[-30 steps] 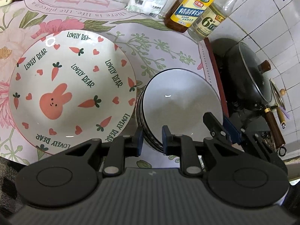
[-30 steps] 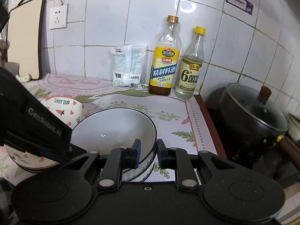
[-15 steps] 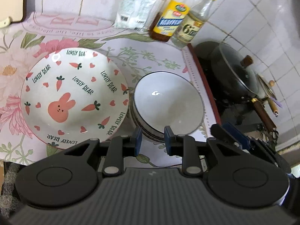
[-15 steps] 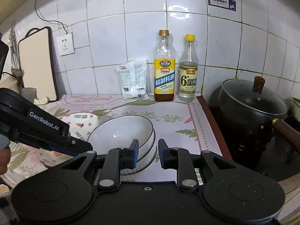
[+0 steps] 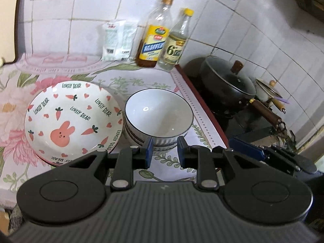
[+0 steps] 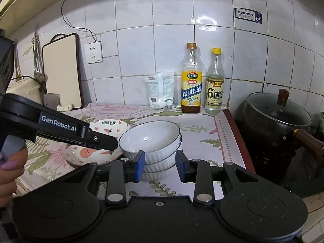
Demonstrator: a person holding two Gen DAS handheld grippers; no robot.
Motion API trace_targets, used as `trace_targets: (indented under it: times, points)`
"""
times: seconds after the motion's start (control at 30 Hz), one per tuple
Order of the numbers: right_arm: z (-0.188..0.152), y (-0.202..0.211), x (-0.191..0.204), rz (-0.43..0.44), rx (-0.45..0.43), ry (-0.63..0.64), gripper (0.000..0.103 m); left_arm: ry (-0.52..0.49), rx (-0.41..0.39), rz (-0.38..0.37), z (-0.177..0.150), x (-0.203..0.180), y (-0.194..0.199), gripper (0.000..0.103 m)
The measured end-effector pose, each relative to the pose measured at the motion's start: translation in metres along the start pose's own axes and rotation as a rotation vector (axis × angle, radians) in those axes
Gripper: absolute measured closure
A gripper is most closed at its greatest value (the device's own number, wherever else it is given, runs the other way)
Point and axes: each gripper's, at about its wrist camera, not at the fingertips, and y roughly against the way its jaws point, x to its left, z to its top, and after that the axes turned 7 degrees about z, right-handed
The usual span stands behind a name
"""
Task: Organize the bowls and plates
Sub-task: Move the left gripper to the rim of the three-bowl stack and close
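A stack of white bowls with dark rims (image 5: 159, 114) stands on the floral counter mat; it also shows in the right wrist view (image 6: 150, 139). To its left is a stack of pink "Lovely Bear" rabbit plates (image 5: 70, 119), also in the right wrist view (image 6: 95, 151). My left gripper (image 5: 164, 151) is open and empty, held back from the bowls' near side. My right gripper (image 6: 160, 165) is open and empty, just short of the bowl stack. The left gripper's body (image 6: 60, 129) crosses the right wrist view over the plates.
Two bottles (image 6: 191, 81) (image 6: 215, 83) and a white packet (image 6: 161, 90) stand against the tiled wall. A lidded black pot (image 6: 277, 117) with a wooden handle sits on the stove at right. A cutting board (image 6: 62, 70) leans at the left.
Both grippers have pulled back and up from the bowls, so the dishes look smaller and more wall shows. The jaws of both have opened a little wider.
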Motion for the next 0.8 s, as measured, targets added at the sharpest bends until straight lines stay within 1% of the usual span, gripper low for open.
trace_targets:
  times: [0.17,0.3,0.5,0.57,0.63,0.7,0.73,0.8]
  points:
    - [-0.011,0.001,-0.002,0.003,0.010,0.003,0.058,-0.042,-0.012,-0.001,-0.015,-0.003,-0.003,0.079]
    - [-0.022,-0.003,-0.003,0.030,0.044,0.004,0.054,-0.088,-0.021,0.001,-0.026,-0.008,-0.007,0.079]
    - [-0.042,-0.012,-0.004,0.045,0.088,0.029,0.052,-0.112,0.011,0.007,-0.037,-0.009,-0.019,0.079]
    - [-0.046,-0.014,-0.005,0.051,0.090,0.035,0.048,-0.121,0.011,0.013,-0.039,-0.009,-0.022,0.076]
    - [-0.050,-0.020,-0.008,0.078,0.086,0.055,0.045,-0.135,0.016,0.020,-0.041,-0.010,-0.025,0.068]
    - [-0.052,-0.029,-0.010,0.091,0.094,0.094,0.042,-0.142,0.018,0.022,-0.041,-0.010,-0.029,0.065]
    - [-0.053,-0.035,-0.011,0.096,0.096,0.106,0.040,-0.137,0.022,0.022,-0.041,-0.009,-0.031,0.061]
    - [-0.056,-0.044,-0.014,0.101,0.093,0.119,0.038,-0.121,0.029,0.017,-0.040,-0.008,-0.034,0.060]
